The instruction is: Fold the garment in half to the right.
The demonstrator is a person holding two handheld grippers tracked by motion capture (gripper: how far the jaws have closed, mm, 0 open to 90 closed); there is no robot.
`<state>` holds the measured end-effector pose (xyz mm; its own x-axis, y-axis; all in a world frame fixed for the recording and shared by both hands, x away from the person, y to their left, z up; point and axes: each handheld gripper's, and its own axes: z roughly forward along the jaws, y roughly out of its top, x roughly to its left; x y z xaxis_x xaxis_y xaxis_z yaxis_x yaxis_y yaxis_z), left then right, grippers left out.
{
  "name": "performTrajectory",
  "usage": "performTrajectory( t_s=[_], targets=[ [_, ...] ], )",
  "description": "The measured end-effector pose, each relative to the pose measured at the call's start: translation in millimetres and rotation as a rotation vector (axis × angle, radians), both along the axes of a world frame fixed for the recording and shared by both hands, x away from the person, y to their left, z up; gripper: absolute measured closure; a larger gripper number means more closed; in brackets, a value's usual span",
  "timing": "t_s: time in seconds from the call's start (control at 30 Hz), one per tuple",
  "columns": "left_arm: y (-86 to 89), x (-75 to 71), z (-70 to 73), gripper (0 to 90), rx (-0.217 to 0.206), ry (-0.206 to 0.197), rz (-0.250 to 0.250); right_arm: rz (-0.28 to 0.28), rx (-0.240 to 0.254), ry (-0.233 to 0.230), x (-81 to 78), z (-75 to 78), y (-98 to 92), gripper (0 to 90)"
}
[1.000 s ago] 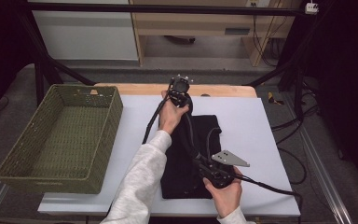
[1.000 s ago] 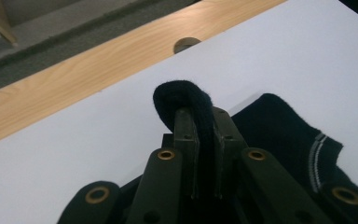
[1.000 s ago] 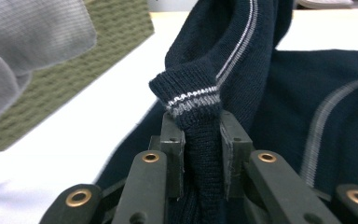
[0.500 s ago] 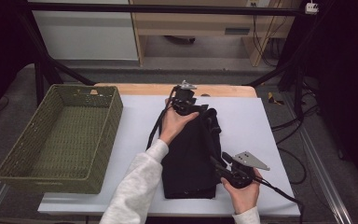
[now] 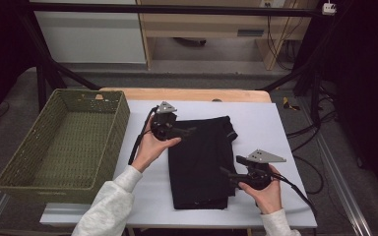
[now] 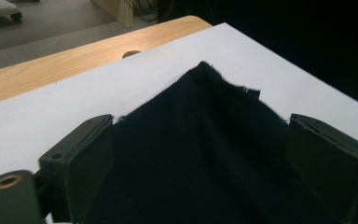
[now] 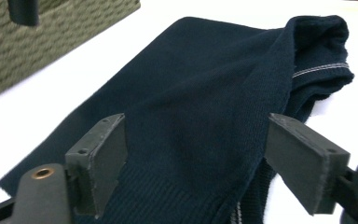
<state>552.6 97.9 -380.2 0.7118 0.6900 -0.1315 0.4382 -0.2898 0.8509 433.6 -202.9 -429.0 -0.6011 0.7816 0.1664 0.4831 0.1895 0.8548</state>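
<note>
My left claw (image 5: 189, 131) and right claw (image 5: 226, 173) have just been opening, jaws apart over the folded dark sweater (image 5: 199, 162) on the tabletop (image 5: 270, 128)

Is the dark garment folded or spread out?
Folded. The garment lies as a narrow rectangle on the white table, and the right gripper view shows stacked layers at its edge.

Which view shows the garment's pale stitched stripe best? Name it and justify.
The right gripper view: the stripe runs crisp across the dark folded garment. The high view shows the whole garment with only a faint edge mark; the left gripper view shows plain dark cloth.
</note>
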Motion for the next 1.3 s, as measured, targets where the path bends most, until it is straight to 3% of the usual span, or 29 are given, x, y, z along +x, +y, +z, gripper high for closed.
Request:
performTrajectory(
  t_s=[0.13, 0.37, 0.4, 0.47, 0.53, 0.63, 0.7, 1.03, 1.1, 1.3],
  targets=[
    [9.4, -14.9, -5.4, 4.0, 0.014, 0.003, -0.006, 0.021, 0.005, 0.008, 3.1, -2.4, -8.0, 20.5],
    [22.1, -54.4, -23.8, 3.6, 0.047, 0.032, -0.058, 0.041, -0.019, 0.041, 3.5, -4.3, -20.7, 20.7],
    [22.1, -54.4, -23.8, 3.6, 0.047, 0.032, -0.058, 0.041, -0.019, 0.041, 3.5, -4.3, -20.7, 20.7],
    [23.6, -72.2, -33.7, 3.8, 0.063, 0.052, -0.065, 0.048, -0.035, 0.079, 2.8, -7.0, -24.3, 22.6],
    [23.3, -81.4, -39.3, 5.2, 0.087, 0.051, -0.065, 0.056, -0.046, 0.094, 3.3, -9.5, -25.9, 23.1],
    [22.4, -96.9, -49.7, 8.1, 0.082, 0.078, -0.086, 0.054, -0.056, 0.113, 4.2, -13.5, -26.8, 24.1],
    [20.3, -105.9, -54.4, 11.9, 0.106, 0.069, -0.097, 0.057, -0.059, 0.124, 4.8, -15.5, -27.0, 24.5],
    [4.6, -131.6, -65.3, 29.1, 0.16, 0.123, -0.183, 0.067, -0.075, 0.154, 6.5, -26.6, -21.3, 26.1],
    [-3.2, -139.2, -71.2, 31.9, 0.196, 0.129, -0.232, 0.066, -0.078, 0.176, 8.2, -31.5, -19.4, 26.8],
    [-10.2, -143.8, -77.6, 44.9, 0.246, 0.136, -0.277, 0.081, -0.086, 0.215, 11.1, -41.1, -19.0, 33.5]
  ],
)
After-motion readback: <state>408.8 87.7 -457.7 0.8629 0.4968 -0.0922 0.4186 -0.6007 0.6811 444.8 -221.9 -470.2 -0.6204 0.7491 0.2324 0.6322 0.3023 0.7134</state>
